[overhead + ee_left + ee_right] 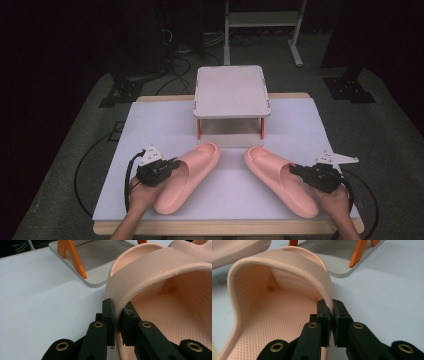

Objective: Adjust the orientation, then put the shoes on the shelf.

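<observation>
While slippers (pixel 187 177) lie splayed, jaws pinch both.

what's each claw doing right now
Left claw: shut on the left slipper, pinching its strap edge.
Right claw: shut on the right slipper, same way.

Two pink foam slides are laid flat on the white table sheet, toes angled inward toward each other. The left slide (pixel 186 176) is pinched at the outer edge of its strap, and the right slide (pixel 280 180) is pinched likewise. Dimpled footbeds are seen inside both.
</observation>
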